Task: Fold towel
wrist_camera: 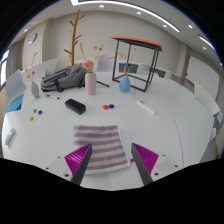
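Observation:
A striped towel point(103, 147) with pink, white and blue-grey bands lies flat on the white table point(170, 125), its near part between my fingers and its far part just ahead of them. My gripper point(112, 160) hovers over the towel's near edge with its fingers spread wide. The left finger's magenta pad point(80, 157) sits at the towel's left edge. The right pad point(146, 156) stands apart from the towel's right edge, over bare table. Nothing is held between the pads.
Beyond the towel lie a black box point(76, 105), a pink bottle point(91, 82), a blue cup point(125, 85) and a grey bag point(62, 77). Small bits dot the left of the table. A table with a red top point(135, 43) stands behind.

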The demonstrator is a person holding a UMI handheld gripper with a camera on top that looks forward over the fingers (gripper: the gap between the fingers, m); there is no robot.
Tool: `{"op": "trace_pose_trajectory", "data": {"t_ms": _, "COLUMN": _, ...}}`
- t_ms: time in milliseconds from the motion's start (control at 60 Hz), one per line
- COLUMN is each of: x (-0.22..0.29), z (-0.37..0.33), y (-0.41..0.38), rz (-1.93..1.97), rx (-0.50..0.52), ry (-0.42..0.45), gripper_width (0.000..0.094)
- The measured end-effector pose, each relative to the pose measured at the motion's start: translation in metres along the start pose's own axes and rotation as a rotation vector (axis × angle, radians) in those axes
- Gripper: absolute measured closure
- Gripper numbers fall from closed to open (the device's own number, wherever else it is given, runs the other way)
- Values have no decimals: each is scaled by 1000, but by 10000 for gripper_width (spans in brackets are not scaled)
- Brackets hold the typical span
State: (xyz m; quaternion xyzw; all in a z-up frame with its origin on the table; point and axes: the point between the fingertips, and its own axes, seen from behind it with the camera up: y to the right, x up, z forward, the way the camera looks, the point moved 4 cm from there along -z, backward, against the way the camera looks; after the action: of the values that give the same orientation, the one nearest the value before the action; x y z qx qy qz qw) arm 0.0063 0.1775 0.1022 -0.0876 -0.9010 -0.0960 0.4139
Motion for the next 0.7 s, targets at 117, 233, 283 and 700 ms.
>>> {"op": "trace_pose_trajectory", "data": {"t_ms": 117, "x": -7, "z": -94, "y": -8, "rz": 22, "rx": 41, "ry": -24, "gripper_width": 87}}
{"op": "trace_pose_trajectory", "data": {"t_ms": 233, "x": -23, "z": -186, "y": -16, "rz": 11, "rx": 80, "ry": -53, "gripper_width": 86}}
{"op": "trace_pose_trajectory", "data": {"t_ms": 283, "x": -31, "z": -219, "y": -20, "rz": 8, "rx": 93, "ry": -58, "gripper_width": 86}}
{"op": "trace_pose_trajectory", "data": {"t_ms": 700, "x": -57, "z": -317, "y": -32, "rz": -32, "rx": 58, "ry": -3, "gripper_width": 83}}
